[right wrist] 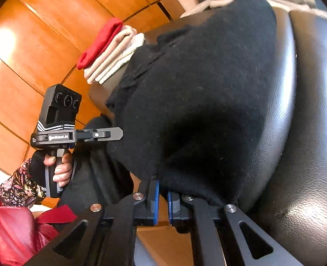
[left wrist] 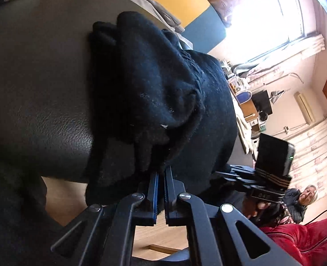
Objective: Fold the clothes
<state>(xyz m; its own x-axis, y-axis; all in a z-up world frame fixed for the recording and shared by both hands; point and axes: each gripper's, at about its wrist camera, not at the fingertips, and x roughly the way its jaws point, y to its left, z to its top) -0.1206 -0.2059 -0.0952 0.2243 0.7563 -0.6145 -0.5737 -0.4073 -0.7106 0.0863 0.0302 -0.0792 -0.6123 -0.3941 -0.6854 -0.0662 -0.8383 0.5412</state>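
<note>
Item: black knit garment (left wrist: 154,93), thick and fuzzy, bunched in heavy folds. Location: draped over a dark leather surface (left wrist: 41,84), apparently a padded seat or couch, with one side hanging off the near edge toward the wooden floor (left wrist: 59,199).

Left claw (left wrist: 161,175): jaws nearly together, pinching a gathered edge of the garment between the blue pads. Seen from the right wrist view, the left claw (right wrist: 116,134) sits at the garment's side, held by a hand (right wrist: 60,166).

Right claw (right wrist: 162,188): jaws drawn close with a narrow gap; the hem lies over and between the pads, so it appears to grip the cloth, though the pinch itself is partly hidden. The right claw also shows in the left wrist view, just beside the garment, though its tips are hidden there.

Other stock: a stack of folded clothes (right wrist: 112,53), red on top of beige and cream, at the far end of the surface; pale fabric (left wrist: 161,13) behind the garment; a red jacket (left wrist: 307,241) below.

Step in hand, by judgement: both edges taken up, ready to lift and spread. Handling note: draw the two claws apart evenly to pull the bunching flat, keep both pinches firm since heavy knit slips, and lay it fully on the surface before folding. The overhanging side may drag it down.
</note>
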